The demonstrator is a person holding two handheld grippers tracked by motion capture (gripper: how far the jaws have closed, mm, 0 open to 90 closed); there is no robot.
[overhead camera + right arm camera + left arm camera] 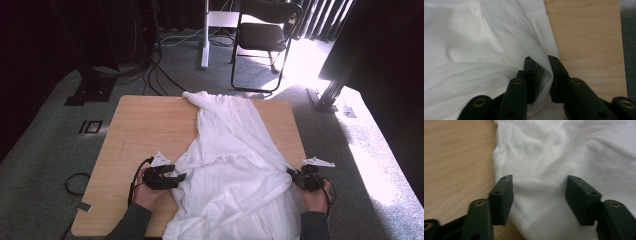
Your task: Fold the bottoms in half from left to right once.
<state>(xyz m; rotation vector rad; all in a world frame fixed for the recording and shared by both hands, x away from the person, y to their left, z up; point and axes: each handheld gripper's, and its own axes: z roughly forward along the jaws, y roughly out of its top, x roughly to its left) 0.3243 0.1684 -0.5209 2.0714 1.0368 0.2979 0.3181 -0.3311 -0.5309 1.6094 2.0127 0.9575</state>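
Note:
A white garment (pixel 235 165) lies spread down the middle of the wooden table (pixel 145 125), one end hanging over the near edge. My left gripper (pixel 179 176) lies at the cloth's left edge. In the left gripper view the jaws (pixel 540 182) stand wide apart, with the white cloth (pixel 564 152) between them but untouched by the pads. My right gripper (pixel 292 175) is at the cloth's right edge, near the table's right side. In the right gripper view its jaws (pixel 541 60) stand a narrow gap apart, and a fold of the cloth (pixel 474 50) sits loosely in that gap.
Bare wood (pixel 454 157) lies left of the garment, and a strip of wood (pixel 586 37) to its right ends at the table edge over grey carpet. A black chair (pixel 265 35), a white post (pixel 204 35) and floor cables (pixel 160 75) stand beyond the table.

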